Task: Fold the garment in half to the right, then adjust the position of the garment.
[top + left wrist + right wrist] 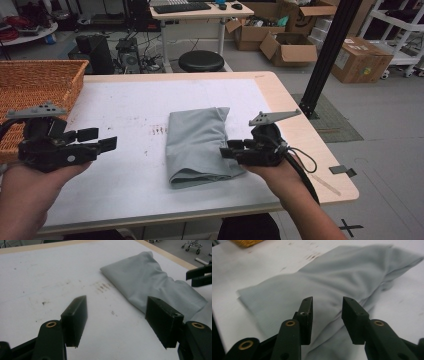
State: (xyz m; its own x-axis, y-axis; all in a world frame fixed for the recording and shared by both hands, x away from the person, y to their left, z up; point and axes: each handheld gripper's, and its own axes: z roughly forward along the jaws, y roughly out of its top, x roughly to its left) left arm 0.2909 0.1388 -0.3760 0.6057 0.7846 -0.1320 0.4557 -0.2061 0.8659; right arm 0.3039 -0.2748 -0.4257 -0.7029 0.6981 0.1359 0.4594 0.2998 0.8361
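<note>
A folded grey cloth [197, 145] lies on the white table top [125, 100], a little right of the middle, its length running away from me. My right gripper [225, 150] hovers at the cloth's near right edge, pointing left over it. In the right gripper view that gripper [327, 302] is open, with the cloth [337, 277] lying beyond and below the jaws and nothing pressed between them. My left gripper [102, 139] is held over bare table left of the cloth. It [116, 307] is wide open and empty, facing the cloth [150, 282].
A woven basket [35, 80] stands at the table's far left. Brown stains [158, 130] mark the table top just left of the cloth. Beyond the far edge are a black stool [201, 60], a black post [330, 55] and cardboard boxes [287, 47].
</note>
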